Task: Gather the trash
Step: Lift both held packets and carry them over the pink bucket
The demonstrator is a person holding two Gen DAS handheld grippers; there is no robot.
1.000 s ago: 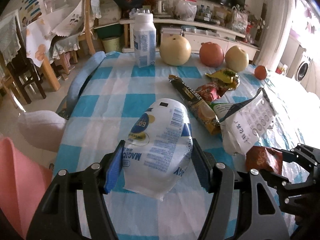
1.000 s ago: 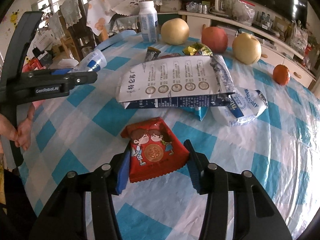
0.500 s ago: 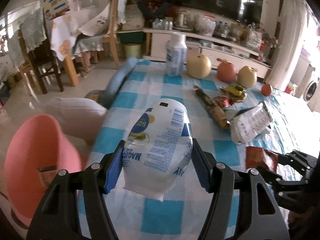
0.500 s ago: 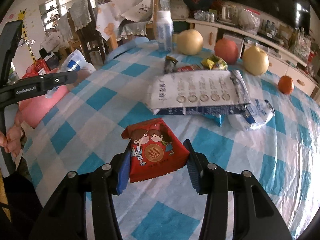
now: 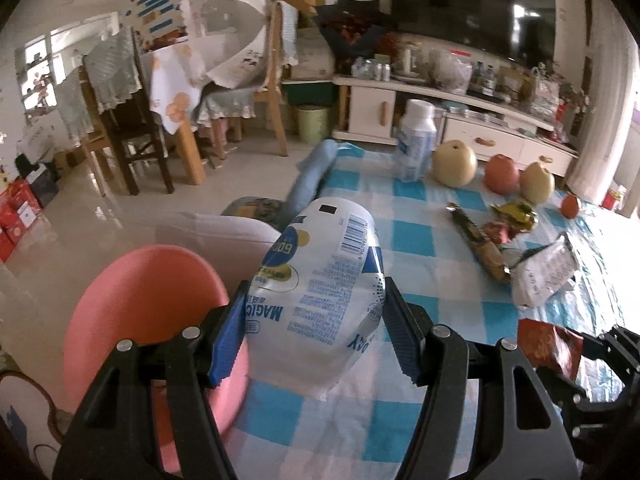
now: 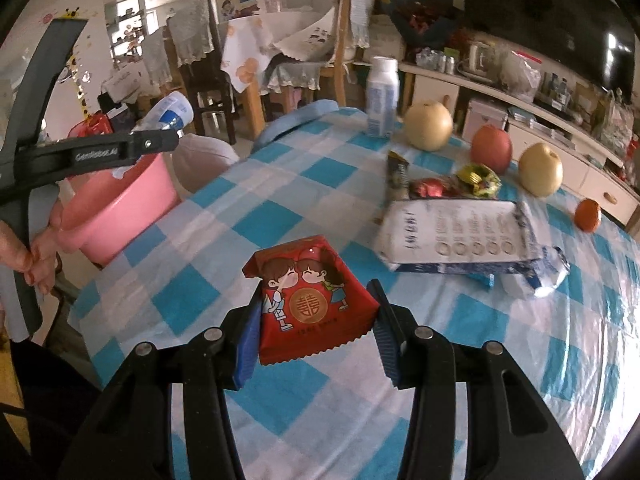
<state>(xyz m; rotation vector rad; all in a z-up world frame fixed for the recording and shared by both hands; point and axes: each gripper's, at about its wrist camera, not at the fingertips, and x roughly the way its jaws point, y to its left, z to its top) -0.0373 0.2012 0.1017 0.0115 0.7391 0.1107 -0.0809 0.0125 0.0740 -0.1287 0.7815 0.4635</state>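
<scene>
Both hand-held grippers clamp trash: left (image 5: 314,336) white wrapper (image 5: 320,296), right (image 6: 316,330) red packet (image 6: 310,300)

Crumpled white plastic snack bag (image 5: 316,300), blue print and barcode: clamped between the left gripper's (image 5: 314,330) blue pads, raised above the table edge, just right of the round pink plastic bin (image 5: 144,304).

Small red foil packet with cartoon couple (image 6: 310,302): pinched flat between the right gripper's (image 6: 312,334) pads, off the cloth.

Loose wrappers ahead of both grippers: flattened white printed bag (image 6: 456,236), brown bar wrapper (image 5: 478,240), gold and red sweet wrappers (image 6: 478,178).
</scene>
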